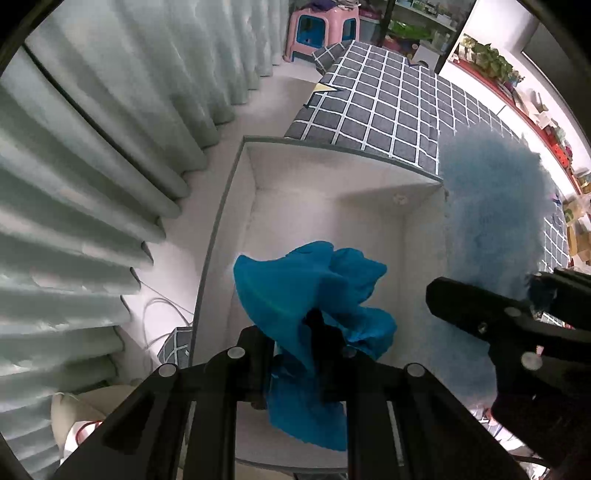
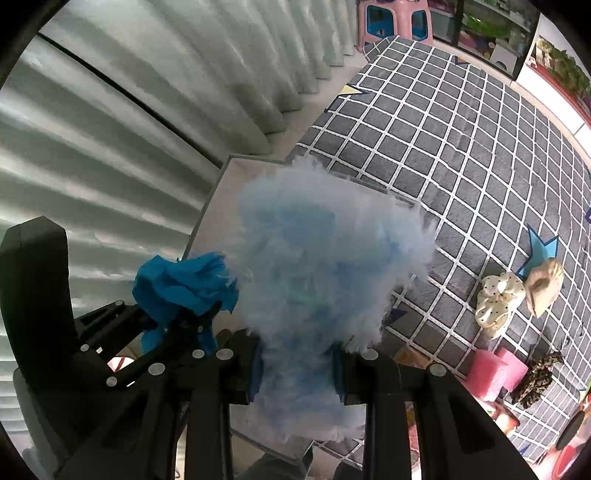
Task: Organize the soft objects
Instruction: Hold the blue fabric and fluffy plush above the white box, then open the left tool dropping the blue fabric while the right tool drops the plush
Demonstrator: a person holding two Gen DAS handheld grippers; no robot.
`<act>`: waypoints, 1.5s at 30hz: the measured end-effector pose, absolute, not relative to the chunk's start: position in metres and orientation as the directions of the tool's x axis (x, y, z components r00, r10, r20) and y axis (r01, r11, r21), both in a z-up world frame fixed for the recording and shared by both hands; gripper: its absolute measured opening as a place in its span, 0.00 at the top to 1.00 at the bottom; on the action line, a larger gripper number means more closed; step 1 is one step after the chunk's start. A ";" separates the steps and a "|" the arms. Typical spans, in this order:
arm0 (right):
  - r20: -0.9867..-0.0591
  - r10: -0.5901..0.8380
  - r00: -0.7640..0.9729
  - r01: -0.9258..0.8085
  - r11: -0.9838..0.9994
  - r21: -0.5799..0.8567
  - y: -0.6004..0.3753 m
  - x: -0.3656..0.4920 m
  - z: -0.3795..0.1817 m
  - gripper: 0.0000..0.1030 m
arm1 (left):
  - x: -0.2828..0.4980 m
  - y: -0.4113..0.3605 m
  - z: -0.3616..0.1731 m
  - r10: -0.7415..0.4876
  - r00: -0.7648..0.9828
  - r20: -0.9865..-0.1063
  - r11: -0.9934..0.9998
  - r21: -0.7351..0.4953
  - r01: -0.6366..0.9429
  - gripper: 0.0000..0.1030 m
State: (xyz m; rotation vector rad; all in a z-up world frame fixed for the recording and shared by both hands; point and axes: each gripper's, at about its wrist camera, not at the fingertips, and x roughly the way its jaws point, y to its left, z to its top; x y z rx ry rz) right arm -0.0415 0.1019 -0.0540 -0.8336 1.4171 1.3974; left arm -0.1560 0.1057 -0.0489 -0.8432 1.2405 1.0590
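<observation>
My left gripper [image 1: 301, 354] points straight down and is shut on a crumpled teal cloth [image 1: 314, 295]. The cloth hangs over the inside of an open white box with a grey rim [image 1: 221, 221]. My right gripper [image 2: 295, 369] is shut on a light-blue fluffy piece [image 2: 325, 258], held over the box's right side next to the left gripper. In the right wrist view the teal cloth [image 2: 181, 284] shows at the left. The fluffy piece [image 1: 491, 206] fills the right of the left wrist view and hides that wall of the box.
The box stands against a grey checked mat [image 2: 461, 147], with pale curtains [image 1: 92, 166] to its left. On the mat lie a cream dotted scrunchie [image 2: 498, 299], a beige piece [image 2: 545, 284], pink foam [image 2: 495, 369] and a leopard-print scrunchie [image 2: 535, 376]. A pink stool [image 1: 321, 29] stands far back.
</observation>
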 end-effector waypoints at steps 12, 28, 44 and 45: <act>-0.934 0.118 -0.336 -0.931 0.112 0.349 0.104 -0.046 -0.069 0.70 | -0.157 0.107 -0.061 0.145 -0.020 -0.989 0.308 0.064 -0.949 0.82; -0.929 0.106 -0.355 -0.928 0.079 0.364 0.107 -0.050 -0.071 0.64 | -0.161 0.106 -0.059 0.159 -0.037 -0.987 0.279 0.081 -0.957 0.41; -0.940 0.166 -0.297 -0.946 0.084 0.314 0.102 -0.039 -0.051 0.11 | -0.169 0.105 -0.039 0.196 0.039 -0.980 0.206 0.003 -0.979 0.07; -0.939 0.169 -0.299 -0.944 0.092 0.317 0.101 -0.035 -0.049 0.11 | -0.170 0.105 -0.037 0.196 0.045 -0.980 0.205 -0.004 -0.979 0.07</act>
